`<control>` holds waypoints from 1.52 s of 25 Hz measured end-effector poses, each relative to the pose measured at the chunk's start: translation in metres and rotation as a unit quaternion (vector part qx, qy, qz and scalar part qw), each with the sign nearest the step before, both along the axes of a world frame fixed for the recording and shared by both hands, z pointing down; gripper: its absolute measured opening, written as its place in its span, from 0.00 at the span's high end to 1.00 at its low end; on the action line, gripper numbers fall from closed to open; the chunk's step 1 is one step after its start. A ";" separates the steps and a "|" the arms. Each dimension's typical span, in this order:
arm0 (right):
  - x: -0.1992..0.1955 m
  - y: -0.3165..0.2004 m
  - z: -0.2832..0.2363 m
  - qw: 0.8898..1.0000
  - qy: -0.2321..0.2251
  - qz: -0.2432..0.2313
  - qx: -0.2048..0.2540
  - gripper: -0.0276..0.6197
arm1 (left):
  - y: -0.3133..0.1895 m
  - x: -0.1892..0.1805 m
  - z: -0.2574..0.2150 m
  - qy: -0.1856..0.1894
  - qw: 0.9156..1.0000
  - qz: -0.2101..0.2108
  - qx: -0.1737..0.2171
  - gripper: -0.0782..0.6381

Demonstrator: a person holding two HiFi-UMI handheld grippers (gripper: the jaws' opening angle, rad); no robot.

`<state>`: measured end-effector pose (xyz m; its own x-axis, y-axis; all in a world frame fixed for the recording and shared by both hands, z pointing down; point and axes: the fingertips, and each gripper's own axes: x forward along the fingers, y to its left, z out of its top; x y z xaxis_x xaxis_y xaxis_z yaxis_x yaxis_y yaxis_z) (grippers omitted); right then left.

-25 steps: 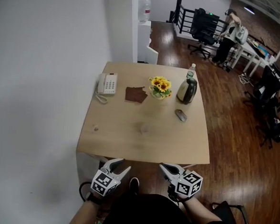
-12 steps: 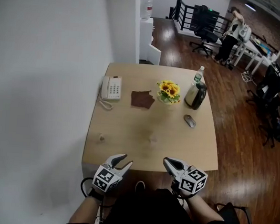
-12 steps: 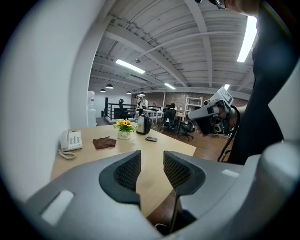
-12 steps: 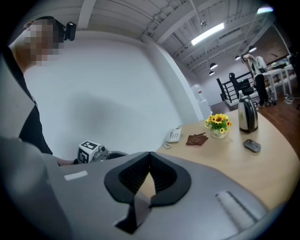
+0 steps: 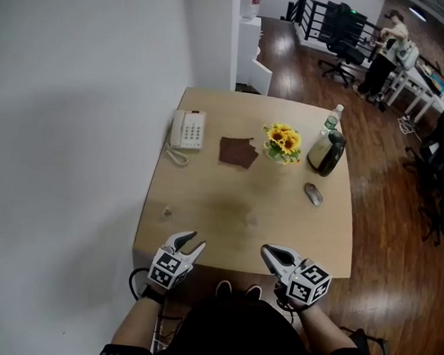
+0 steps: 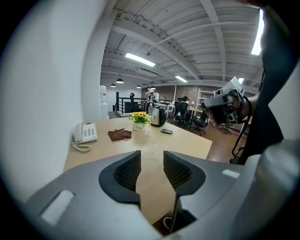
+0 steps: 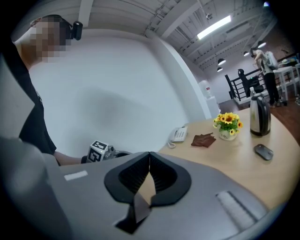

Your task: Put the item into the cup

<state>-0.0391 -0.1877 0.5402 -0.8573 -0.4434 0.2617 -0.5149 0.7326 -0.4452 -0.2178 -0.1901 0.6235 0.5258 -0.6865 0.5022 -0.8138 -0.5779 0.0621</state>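
Both grippers hover at the near edge of the wooden table [image 5: 206,187]. My left gripper [image 5: 189,246] is open, with a clear gap between its ribbed pads [image 6: 127,169] and nothing in it. My right gripper [image 5: 267,251] is shut, its pads [image 7: 159,174] meeting at the tips on nothing. A small faint clear thing [image 5: 251,221] stands mid-table ahead of the grippers, and a tiny pale speck [image 5: 166,211] lies near the left edge; both are too small to identify. No plain cup shows.
At the table's far side sit a white telephone [image 5: 188,129], a brown cloth [image 5: 238,151], a small pot of sunflowers [image 5: 283,141], a dark kettle [image 5: 328,151] and a bottle [image 5: 333,116]. A grey mouse [image 5: 312,194] lies right. A white wall runs left; office chairs and a person stand far right.
The view has shifted, so the table sits further right and lower in frame. Both grippers have come forward from below the near table edge to over it. The jaws look unchanged.
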 end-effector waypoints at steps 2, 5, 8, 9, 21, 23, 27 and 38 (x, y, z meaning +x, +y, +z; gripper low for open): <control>-0.004 -0.004 0.000 1.000 0.002 -0.011 0.002 0.94 | -0.010 -0.014 0.009 -0.019 1.000 -0.014 -0.002 0.69; -0.014 -0.006 -0.003 0.999 0.007 -0.032 0.010 0.93 | -0.023 -0.042 0.022 -0.049 0.998 -0.037 -0.009 0.69; -0.025 -0.008 -0.003 0.998 0.014 -0.054 0.020 0.88 | -0.037 -0.079 0.039 -0.061 0.995 -0.075 -0.027 0.68; -0.029 -0.008 -0.003 0.998 0.016 -0.062 0.023 0.87 | -0.042 -0.092 0.046 -0.065 0.993 -0.090 -0.036 0.68; -0.059 -0.013 0.006 0.993 0.050 -0.106 0.018 0.86 | -0.075 -0.187 0.142 -0.144 0.969 -0.151 -0.136 0.68; -0.060 -0.011 0.008 0.993 0.054 -0.107 0.013 0.86 | -0.081 -0.188 0.154 -0.147 0.966 -0.153 -0.148 0.68; -0.056 -0.009 0.014 0.994 0.052 -0.098 -0.001 0.86 | -0.090 -0.193 0.171 -0.144 0.961 -0.168 -0.166 0.70; -0.025 -0.020 0.017 0.997 0.041 -0.060 -0.025 0.86 | -0.095 -0.184 0.167 -0.153 0.959 -0.171 -0.168 0.90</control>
